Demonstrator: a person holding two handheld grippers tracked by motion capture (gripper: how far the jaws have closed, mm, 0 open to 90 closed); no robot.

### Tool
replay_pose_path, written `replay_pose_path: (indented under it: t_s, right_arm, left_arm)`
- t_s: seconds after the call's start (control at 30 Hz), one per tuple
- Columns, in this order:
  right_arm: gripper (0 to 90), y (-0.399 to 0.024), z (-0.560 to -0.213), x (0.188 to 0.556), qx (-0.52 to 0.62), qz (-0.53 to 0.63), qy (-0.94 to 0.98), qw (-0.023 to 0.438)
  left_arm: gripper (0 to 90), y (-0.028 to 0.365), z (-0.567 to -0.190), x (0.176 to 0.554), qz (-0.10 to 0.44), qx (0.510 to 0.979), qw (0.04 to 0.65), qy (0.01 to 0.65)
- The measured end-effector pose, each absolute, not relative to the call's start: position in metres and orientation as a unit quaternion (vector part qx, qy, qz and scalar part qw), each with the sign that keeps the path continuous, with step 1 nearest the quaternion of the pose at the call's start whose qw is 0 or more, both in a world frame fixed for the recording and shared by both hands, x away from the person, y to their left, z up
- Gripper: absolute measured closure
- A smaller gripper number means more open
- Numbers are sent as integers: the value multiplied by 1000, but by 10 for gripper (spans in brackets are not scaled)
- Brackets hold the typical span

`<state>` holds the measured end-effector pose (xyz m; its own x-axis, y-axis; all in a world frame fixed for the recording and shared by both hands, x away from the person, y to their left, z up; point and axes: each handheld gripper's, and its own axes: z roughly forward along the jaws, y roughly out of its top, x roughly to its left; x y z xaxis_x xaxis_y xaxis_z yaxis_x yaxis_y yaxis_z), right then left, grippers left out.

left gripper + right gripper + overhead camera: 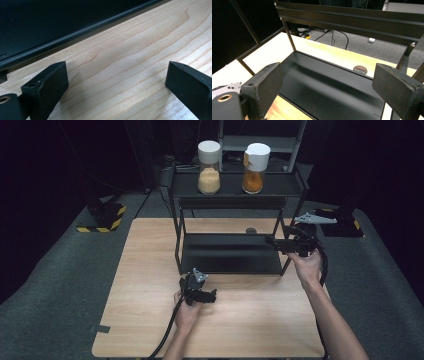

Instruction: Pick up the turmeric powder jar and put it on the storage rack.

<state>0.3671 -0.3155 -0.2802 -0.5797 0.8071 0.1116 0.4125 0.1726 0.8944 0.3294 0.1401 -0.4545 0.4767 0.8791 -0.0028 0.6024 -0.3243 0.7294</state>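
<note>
Black two-tier rack (230, 252) sits at the table's (150, 320) far middle. My right gripper (272, 241) is at its right end, jaws spread, nothing between, aimed over the lower shelf. Left gripper (212, 296) is low over bare wood just in front of the rack, jaws wide and empty. Two spice jars (209, 161) stand on the top shelf.

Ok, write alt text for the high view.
A person's hands hold two open grippers over a wooden table: the left gripper near the front of a black rack, the right gripper at the rack's right side. Two white-capped jars stand on the rack's top shelf.
</note>
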Motion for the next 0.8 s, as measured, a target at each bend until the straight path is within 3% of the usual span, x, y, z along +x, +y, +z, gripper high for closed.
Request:
replay_pose_path:
  t_s: [0.8]
  right_arm:
    - [89,-313,-303,365,418,483,745,192]
  left_arm:
    - [45,140,-454,329,202,788,342,470]
